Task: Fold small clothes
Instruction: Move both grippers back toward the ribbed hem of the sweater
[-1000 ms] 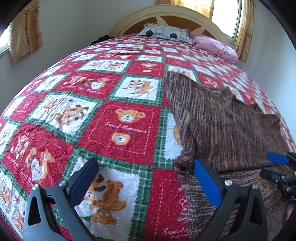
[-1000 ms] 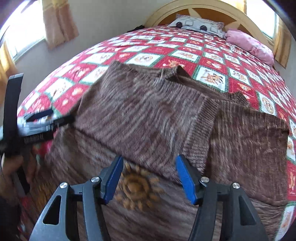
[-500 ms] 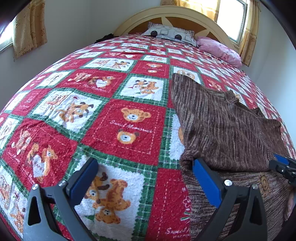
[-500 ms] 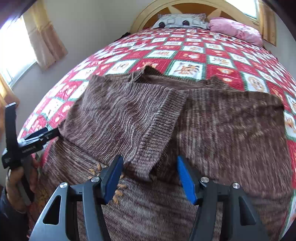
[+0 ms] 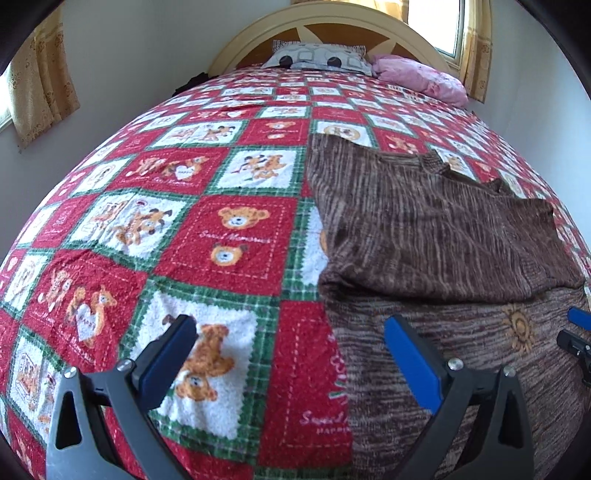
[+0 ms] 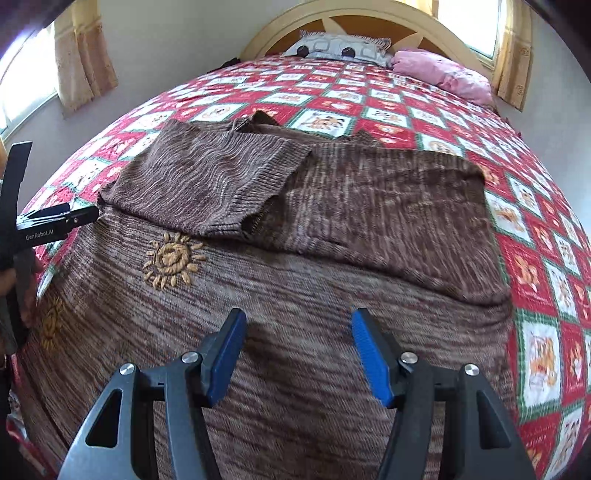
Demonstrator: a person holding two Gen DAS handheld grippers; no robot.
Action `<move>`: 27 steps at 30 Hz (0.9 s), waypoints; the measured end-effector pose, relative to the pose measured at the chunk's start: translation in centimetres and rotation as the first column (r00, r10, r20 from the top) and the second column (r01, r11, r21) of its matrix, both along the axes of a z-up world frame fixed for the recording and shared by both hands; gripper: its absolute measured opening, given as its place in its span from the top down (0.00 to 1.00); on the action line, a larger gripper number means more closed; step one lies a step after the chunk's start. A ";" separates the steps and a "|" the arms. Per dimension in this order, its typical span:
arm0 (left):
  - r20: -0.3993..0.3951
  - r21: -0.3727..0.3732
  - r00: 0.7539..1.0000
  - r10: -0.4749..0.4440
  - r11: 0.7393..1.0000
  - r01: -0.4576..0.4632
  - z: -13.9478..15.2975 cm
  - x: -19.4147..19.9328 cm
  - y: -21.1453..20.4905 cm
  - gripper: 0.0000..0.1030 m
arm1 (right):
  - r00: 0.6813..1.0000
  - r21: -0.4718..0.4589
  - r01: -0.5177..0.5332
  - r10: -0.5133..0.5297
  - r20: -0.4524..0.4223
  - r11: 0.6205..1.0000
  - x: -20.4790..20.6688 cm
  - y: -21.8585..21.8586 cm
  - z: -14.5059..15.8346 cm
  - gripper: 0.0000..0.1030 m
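Blue pads of the right gripper [image 6: 297,356] are seen nearest, spread apart with nothing between them, hung over the lower body of the sweater [image 6: 295,295]. Likewise the left gripper [image 5: 290,352] is held open and empty, one pad over the quilt [image 5: 221,229], the other over the sweater's left edge.

Beyond the pads the sweater is laid flat on the quilt, hem toward the cameras, neck toward the headboard [image 6: 365,22]. A stitched sun [image 6: 171,260] is shown on the chest. Both sleeves are already folded inward across the upper body: the left sleeve [image 6: 207,184] is laid over the right sleeve [image 6: 388,206], with its ribbed cuff near the middle. Farther off, a grey pillow [image 6: 340,46] and a pink pillow [image 6: 443,72] are set against the headboard.

The step in hand is judged to be the lengthwise fold, hem brought up to the shoulders. For a clean result, the two hem corners should be pinched at the same moment, both layers caught in each grip. The hem itself is cut off below the frames, so its exact lie cannot be told. The lift should be kept low and even, so the folded sleeves are not dragged out of place. The hem should be carried past the sun and laid square to the shoulder line, then released together, and the crease smoothed flat.
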State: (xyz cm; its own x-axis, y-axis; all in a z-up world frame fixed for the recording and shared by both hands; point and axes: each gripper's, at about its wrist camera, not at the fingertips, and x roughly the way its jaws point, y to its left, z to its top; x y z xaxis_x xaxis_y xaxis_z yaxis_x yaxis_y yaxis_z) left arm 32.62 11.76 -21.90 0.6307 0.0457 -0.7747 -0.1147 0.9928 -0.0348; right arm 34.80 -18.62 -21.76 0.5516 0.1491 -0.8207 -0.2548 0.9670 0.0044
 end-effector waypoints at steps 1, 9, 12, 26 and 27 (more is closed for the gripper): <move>0.001 -0.002 1.000 -0.002 1.000 0.002 0.1 -0.2 -0.1 0.00 | 1.000 0.007 0.005 -0.005 0.000 1.000 -0.2 -0.1 0.0 0.41; 0.001 -0.023 1.000 -0.006 1.000 0.006 0.3 -1.5 -0.3 0.00 | 1.000 -0.029 -0.004 0.005 0.029 1.000 -1.3 0.0 -0.5 0.41; 0.007 -0.020 1.000 -0.015 1.000 0.015 0.5 -2.3 -0.6 0.00 | 0.999 -0.062 -0.005 0.007 0.039 0.998 -1.6 0.5 -0.5 0.41; 0.037 -0.023 0.994 -0.100 0.995 0.101 2.1 -7.6 -3.5 0.00 | 0.997 0.002 0.040 -0.040 0.061 0.999 -6.0 -1.4 0.9 0.41; 0.041 -0.016 0.993 -0.109 0.994 0.110 2.2 -8.1 -3.8 0.00 | 0.997 0.001 0.042 -0.042 0.065 0.999 -6.4 -1.5 1.0 0.41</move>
